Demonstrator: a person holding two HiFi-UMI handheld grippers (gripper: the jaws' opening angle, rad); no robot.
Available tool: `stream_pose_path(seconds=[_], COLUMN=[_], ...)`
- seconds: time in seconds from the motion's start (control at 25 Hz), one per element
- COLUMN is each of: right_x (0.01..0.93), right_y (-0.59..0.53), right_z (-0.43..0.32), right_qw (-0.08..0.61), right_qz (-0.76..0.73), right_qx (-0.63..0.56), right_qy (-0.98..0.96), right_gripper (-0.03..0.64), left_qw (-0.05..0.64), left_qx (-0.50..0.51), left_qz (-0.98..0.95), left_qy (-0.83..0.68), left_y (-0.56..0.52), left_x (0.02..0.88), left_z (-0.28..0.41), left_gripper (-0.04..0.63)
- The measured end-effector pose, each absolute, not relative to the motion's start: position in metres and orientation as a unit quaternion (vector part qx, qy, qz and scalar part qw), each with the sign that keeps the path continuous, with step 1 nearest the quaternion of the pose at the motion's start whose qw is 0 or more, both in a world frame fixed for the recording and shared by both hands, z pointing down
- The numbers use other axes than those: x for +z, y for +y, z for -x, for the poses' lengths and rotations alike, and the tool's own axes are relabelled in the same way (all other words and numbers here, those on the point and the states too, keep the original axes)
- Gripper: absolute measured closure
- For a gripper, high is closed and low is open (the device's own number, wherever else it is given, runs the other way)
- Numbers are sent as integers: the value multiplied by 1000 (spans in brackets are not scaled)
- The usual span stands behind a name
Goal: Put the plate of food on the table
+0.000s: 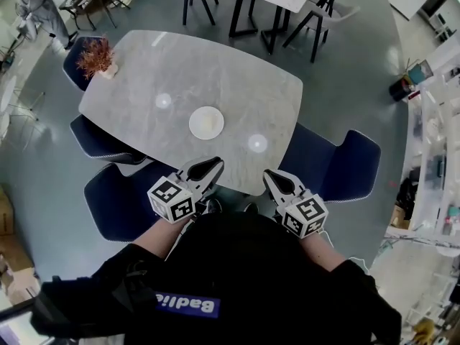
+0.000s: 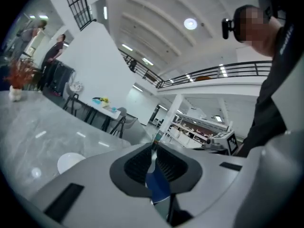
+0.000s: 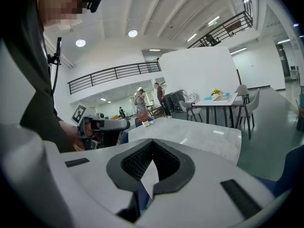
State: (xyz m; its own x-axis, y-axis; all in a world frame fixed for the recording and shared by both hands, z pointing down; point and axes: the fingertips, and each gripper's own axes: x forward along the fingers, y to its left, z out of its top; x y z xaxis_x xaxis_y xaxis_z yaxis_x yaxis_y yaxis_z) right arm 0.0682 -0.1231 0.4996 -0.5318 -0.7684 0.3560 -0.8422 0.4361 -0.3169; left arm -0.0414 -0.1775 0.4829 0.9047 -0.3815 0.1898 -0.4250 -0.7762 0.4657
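Left tongs, right tongs, tips together, near possibly food-bearing plate on table.

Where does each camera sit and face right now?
Head view: on the person's head, facing steeply down at table, plate, sleeves, left gripper, right gripper.
Left gripper view: along its shut jaws across the table, plate at left; torso at right.
Right gripper view: along its shut jaws over the table; torso at left.
Shared: each gripper view shows the other gripper.
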Motion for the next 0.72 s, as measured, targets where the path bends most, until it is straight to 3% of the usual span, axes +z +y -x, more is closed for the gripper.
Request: stream_pose_path(seconds=[0.2,0.56,0.72], right_x=[495,482,476], right_y=[-124,-123,-122], right_z=[-61,-44,-36], right_qw=[78,80,86], right_qz=[-470,-444,-431], right_qx=[223,188,170], right_qy=[-851,-872,-882], right_gripper=[608,607,607], left_qw=[175,79,93], left_qx=[33,54,62], left_qz=[-969,-987,-985], left_qy=[-169,-130,-131], left_y=[-151,-119,-106], left_x=[432,410,422], left_z=[22,3,1], left_gripper=[584,586,586])
